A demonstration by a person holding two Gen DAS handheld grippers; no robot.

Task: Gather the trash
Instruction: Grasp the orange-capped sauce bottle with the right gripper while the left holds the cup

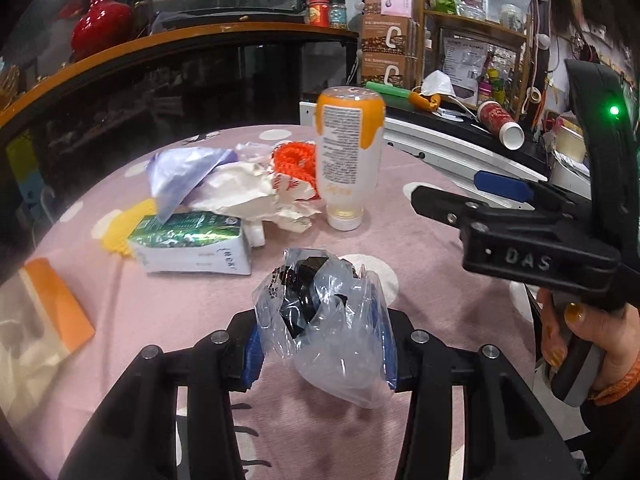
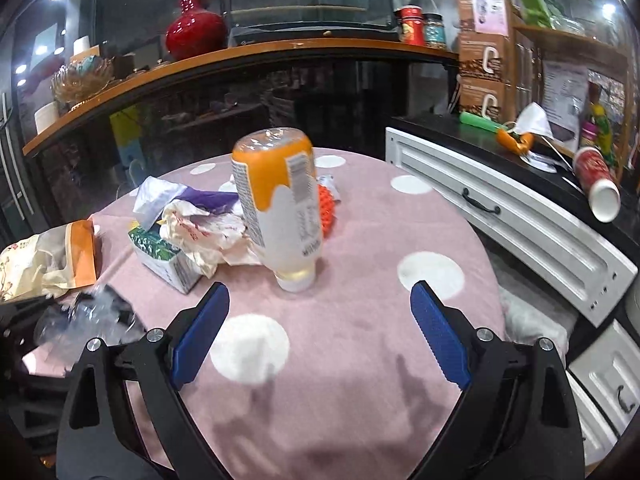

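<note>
My left gripper point(image 1: 322, 354) is shut on a clear plastic bag point(image 1: 332, 336) with something black inside, held just above the pink dotted tablecloth point(image 1: 432, 240). The bag also shows at the left of the right wrist view point(image 2: 92, 316). My right gripper point(image 2: 320, 320) is open and empty, facing an upside-down orange-and-white squeeze bottle point(image 2: 280, 208), which stands on its cap; the bottle also shows in the left wrist view point(image 1: 348, 152). Behind it lie crumpled white paper point(image 1: 256, 192), a purple wrapper point(image 1: 184, 172), a green-and-white carton point(image 1: 192, 246) and an orange mesh piece point(image 1: 292, 160).
An orange-and-tan paper bag point(image 2: 52, 256) lies at the table's left edge. A white drawer cabinet point(image 2: 512, 216) stands to the right with a tipped red paper cup point(image 2: 596, 184) on top. A dark wooden counter point(image 2: 240, 60) with a red vase point(image 2: 192, 24) is behind.
</note>
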